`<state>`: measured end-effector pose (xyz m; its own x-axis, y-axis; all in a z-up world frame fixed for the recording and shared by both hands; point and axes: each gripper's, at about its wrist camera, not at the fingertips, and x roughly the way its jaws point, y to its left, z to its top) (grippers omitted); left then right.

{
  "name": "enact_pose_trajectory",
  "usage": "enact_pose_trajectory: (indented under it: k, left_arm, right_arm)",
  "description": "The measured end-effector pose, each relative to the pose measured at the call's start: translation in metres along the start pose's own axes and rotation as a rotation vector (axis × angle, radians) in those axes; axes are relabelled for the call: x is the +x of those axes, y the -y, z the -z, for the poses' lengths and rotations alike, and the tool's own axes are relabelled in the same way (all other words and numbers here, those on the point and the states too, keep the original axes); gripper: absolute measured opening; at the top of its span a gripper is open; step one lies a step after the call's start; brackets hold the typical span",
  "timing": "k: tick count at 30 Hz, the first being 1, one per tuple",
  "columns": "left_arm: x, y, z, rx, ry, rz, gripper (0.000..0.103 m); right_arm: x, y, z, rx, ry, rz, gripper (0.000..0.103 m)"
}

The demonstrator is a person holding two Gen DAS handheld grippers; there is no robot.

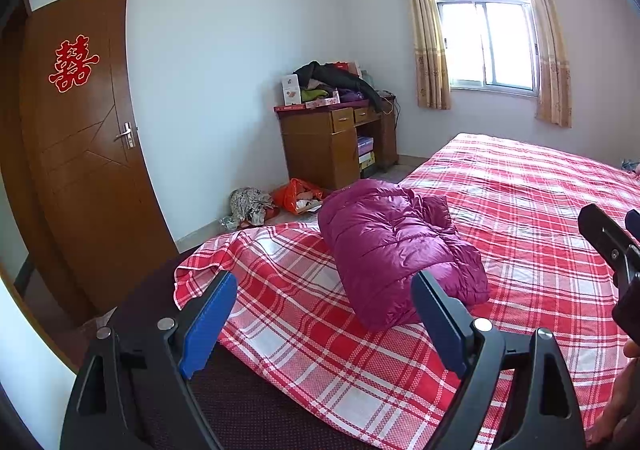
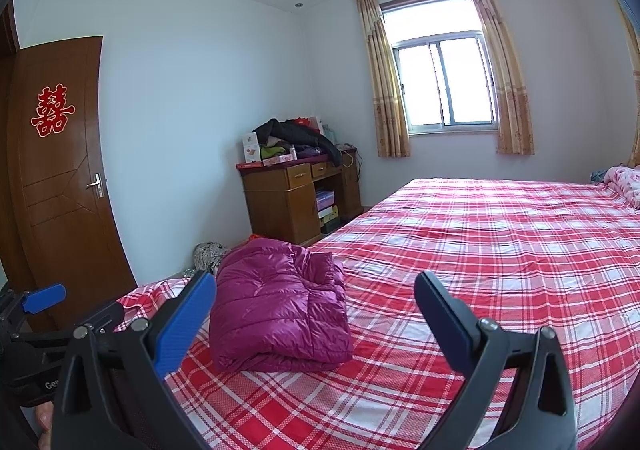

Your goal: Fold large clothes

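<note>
A magenta puffer jacket (image 1: 394, 246) lies folded into a thick bundle near the corner of the bed, on the red plaid sheet (image 1: 520, 209). It also shows in the right wrist view (image 2: 276, 310). My left gripper (image 1: 324, 286) is open and empty, held above the bed's near edge just short of the jacket. My right gripper (image 2: 316, 286) is open and empty, hovering to the right of the jacket. The right gripper shows at the edge of the left wrist view (image 1: 612, 238), and the left gripper at the left edge of the right wrist view (image 2: 44, 300).
A wooden desk (image 1: 332, 141) piled with clothes and boxes stands by the far wall. Bags (image 1: 298, 195) and a bundle (image 1: 250, 205) lie on the floor beside it. A brown door (image 1: 84, 137) is at left. A pink quilt (image 2: 624, 181) lies at the bed's far right.
</note>
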<state>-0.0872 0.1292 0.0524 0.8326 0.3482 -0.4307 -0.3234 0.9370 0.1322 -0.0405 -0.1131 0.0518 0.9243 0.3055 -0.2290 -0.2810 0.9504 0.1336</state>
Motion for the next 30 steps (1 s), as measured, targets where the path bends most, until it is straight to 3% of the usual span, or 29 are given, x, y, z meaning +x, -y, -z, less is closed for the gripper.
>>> enact_pose_trajectory:
  k: [30]
  left_arm:
    - [0.009, -0.002, 0.000, 0.002, -0.015, 0.007, 0.089]
  right_arm:
    - [-0.001, -0.001, 0.005, 0.005, 0.006, 0.015, 0.101]
